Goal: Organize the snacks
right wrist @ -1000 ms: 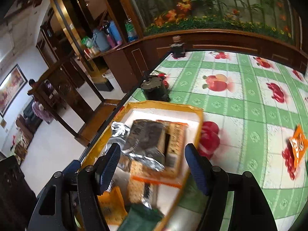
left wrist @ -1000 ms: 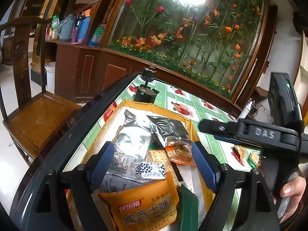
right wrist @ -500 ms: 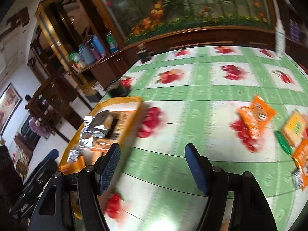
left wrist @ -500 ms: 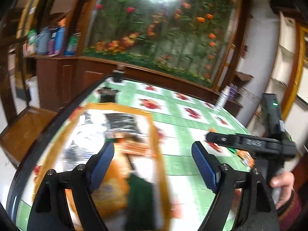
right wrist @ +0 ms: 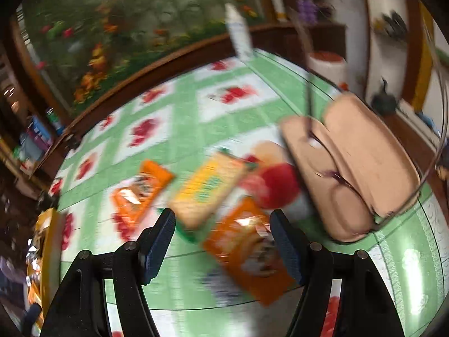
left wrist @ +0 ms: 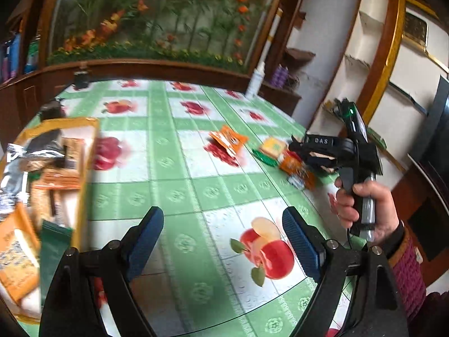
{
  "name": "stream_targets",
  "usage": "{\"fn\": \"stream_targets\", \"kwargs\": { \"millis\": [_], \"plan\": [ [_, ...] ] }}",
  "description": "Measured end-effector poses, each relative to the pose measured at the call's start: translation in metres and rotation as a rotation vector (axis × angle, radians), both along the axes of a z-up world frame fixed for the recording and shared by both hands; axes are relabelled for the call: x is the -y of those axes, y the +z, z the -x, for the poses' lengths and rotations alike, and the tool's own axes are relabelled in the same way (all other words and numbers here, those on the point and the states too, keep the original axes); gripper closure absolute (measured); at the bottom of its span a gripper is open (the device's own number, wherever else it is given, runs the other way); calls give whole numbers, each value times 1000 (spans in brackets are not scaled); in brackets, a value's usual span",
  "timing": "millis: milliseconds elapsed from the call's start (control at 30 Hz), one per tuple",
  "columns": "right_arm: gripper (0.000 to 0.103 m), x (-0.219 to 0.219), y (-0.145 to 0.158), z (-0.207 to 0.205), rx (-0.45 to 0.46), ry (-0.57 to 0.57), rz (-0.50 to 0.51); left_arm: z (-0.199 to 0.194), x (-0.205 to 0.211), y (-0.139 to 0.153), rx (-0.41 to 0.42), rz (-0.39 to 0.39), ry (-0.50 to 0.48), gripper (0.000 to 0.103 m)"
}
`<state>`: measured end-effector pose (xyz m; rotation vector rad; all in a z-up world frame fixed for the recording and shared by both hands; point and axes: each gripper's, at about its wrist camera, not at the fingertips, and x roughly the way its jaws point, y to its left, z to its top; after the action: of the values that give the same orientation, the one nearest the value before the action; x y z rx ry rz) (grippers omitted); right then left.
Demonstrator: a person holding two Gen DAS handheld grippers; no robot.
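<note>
A yellow tray (left wrist: 89, 129) full of snack packets lies at the left of the table. Loose packets lie to the right: an orange one (left wrist: 228, 140), a yellow one (left wrist: 272, 148) and another orange one (left wrist: 294, 165). My left gripper (left wrist: 223, 243) hovers over bare tablecloth, its jaws opening with nothing between them. My right gripper (right wrist: 223, 241) stands open just above an orange packet (right wrist: 247, 250), beside the yellow packet (right wrist: 207, 188) and a further orange packet (right wrist: 140, 193). In the left wrist view the right gripper (left wrist: 306, 154), held by a hand (left wrist: 367, 205), points at those loose packets.
A green chequered tablecloth (left wrist: 182, 168) with fruit prints covers the round table. A tan moulded tray (right wrist: 350, 168) sits at the right near the table's edge. A white bottle (right wrist: 238, 36) stands at the far edge. A wooden cabinet with a flower panel (left wrist: 157, 22) stands behind.
Both grippers swung right, away from the yellow tray, which slid to the left edge of both views. The right gripper now hovers over the loose packets; the left is over bare tablecloth.
</note>
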<state>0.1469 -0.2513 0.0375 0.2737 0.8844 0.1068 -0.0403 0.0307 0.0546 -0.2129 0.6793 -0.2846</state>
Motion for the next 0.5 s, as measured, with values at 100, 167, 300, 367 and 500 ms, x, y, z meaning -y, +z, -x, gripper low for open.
{"fn": "stream_targets", "kwargs": {
  "millis": [100,167,300,367,500],
  "plan": [
    [30,3,-6,-5,-22,-23,57,-1,14,-6,-24,-17,-27,17],
    [30,3,-9,-7,-36,-13,58,0,18,-11,-32,-35,-42,17],
    [30,2,-18,-5,-65,-7,77,1,19,-15,-37,-60,-48,17],
    [30,-1,-20,-1,-70,3,51,0,17,-16,-42,-55,-47,17],
    [26,-19,-22,13,-83,38,18,1,12,-16,-46,-42,-38,17]
  ]
}}
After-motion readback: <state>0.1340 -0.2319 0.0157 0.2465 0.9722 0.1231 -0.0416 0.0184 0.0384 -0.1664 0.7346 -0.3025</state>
